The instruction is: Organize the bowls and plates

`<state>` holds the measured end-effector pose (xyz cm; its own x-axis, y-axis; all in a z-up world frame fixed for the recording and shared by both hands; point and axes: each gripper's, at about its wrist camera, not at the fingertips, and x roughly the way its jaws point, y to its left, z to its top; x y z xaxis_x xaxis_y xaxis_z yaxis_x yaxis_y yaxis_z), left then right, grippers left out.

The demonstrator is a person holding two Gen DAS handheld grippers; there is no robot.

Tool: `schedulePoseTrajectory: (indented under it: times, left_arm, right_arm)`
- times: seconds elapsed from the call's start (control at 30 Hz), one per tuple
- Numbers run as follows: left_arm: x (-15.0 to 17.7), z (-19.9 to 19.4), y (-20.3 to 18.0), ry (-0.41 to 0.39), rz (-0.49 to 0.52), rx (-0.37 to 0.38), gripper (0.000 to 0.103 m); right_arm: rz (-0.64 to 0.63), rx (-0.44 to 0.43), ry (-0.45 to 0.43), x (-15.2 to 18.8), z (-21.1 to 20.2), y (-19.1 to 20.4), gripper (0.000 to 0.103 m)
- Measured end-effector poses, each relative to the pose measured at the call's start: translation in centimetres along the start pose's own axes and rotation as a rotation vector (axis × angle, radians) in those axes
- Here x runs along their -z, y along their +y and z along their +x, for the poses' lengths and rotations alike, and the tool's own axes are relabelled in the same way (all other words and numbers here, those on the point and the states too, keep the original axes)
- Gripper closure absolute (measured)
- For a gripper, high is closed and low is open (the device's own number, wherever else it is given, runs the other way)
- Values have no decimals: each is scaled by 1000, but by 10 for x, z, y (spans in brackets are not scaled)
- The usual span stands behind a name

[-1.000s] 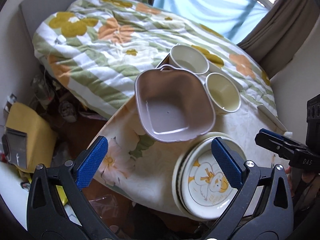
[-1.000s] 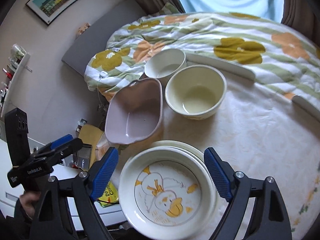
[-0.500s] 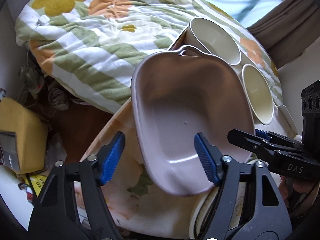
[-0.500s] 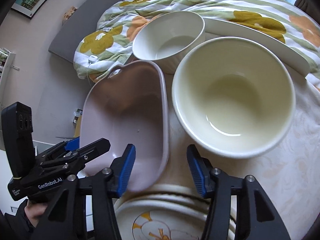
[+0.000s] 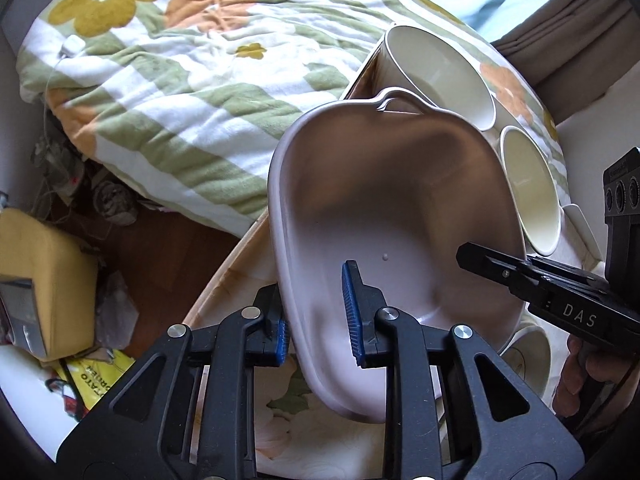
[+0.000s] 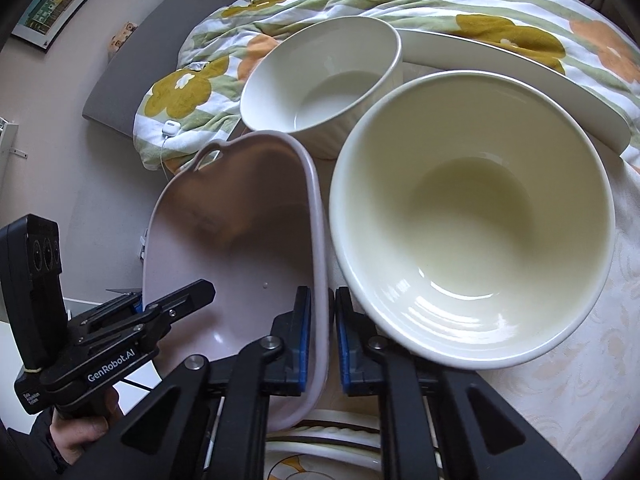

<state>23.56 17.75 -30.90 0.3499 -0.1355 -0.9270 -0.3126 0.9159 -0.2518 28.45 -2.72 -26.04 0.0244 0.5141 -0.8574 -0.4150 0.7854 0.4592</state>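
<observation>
A pale pink square dish point(image 5: 392, 216) with a loop handle sits on the round table and also shows in the right wrist view point(image 6: 236, 236). My left gripper point(image 5: 316, 320) is shut on its left rim. My right gripper point(image 6: 320, 332) is shut on its right rim, and shows in the left wrist view point(image 5: 520, 276). A large cream bowl point(image 6: 472, 220) stands right beside the dish. A smaller white bowl point(image 6: 324, 76) stands behind them. The stacked plates point(image 6: 320, 436) lie just below the dish, mostly hidden.
The table has a pale floral cloth point(image 6: 580, 380). A bed with a flowered quilt point(image 5: 180, 64) lies behind it. A white tray point(image 6: 520, 76) rests at the table's far edge. Clutter and a yellow box point(image 5: 44, 280) are on the floor at left.
Both grippers moved forward from over the duck plates to the pink dish and closed on its opposite rims.
</observation>
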Motion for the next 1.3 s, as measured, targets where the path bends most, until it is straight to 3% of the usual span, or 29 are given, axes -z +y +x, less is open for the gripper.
schedulePoseTrajectory:
  times: [0.33, 0.63, 0.97, 1.3]
  left_arm:
    - [4, -31, -10, -67, 56, -16, 83]
    - [29, -92, -50, -159, 112, -21, 83]
    - [96, -145, -151, -210, 253, 44, 83]
    - [161, -124, -275, -123, 439, 182, 83]
  right_arm:
    - [-18, -23, -55, 12, -19, 9, 92]
    - [-25, -53, -164, 46, -81, 12, 92]
    - [64, -10, -306, 132, -183, -24, 92]
    - [246, 118, -417, 226, -253, -101, 92]
